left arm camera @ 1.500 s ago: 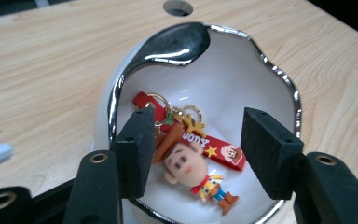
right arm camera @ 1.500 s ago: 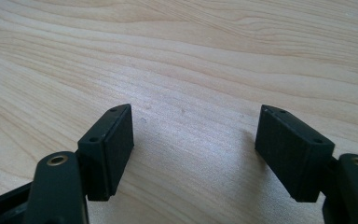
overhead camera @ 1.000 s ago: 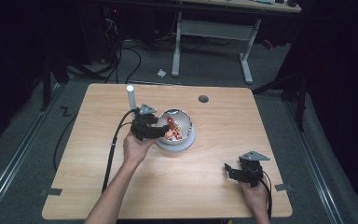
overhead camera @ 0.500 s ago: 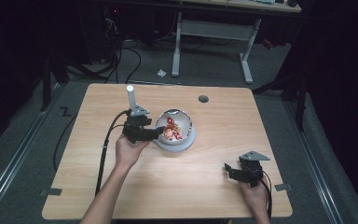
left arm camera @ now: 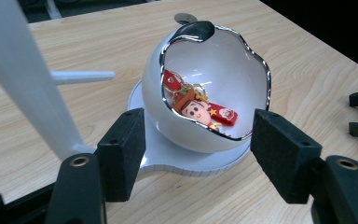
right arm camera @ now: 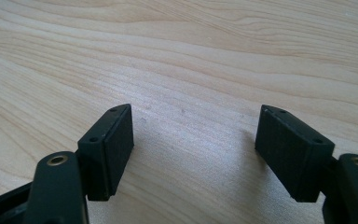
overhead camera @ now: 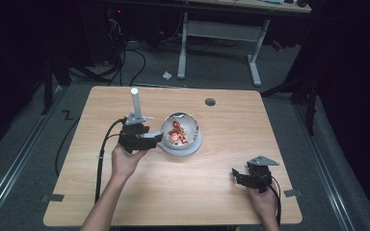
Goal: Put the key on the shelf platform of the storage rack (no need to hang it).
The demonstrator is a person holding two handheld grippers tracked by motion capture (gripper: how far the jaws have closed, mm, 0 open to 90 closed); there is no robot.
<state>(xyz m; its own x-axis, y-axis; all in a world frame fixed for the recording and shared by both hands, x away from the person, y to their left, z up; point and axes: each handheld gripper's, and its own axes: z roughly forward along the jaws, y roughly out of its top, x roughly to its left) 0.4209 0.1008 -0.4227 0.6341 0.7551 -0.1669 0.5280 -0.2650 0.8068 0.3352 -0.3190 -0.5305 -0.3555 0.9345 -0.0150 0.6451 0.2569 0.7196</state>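
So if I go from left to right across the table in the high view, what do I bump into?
Left gripper with its white post → white egg-shaped bowl with the toy keychain inside → right gripper.

In the left gripper view, the bowl's (left arm camera: 205, 116) near wall is hiding the lower part of the charm (left arm camera: 193, 108), and the white post (left arm camera: 23, 79) is running off the top left edge, out of focus. In the high view, the bowl's contents (overhead camera: 177, 134) are showing too small to identify at frame centre, and both forearms are getting cut off by the bottom edge.
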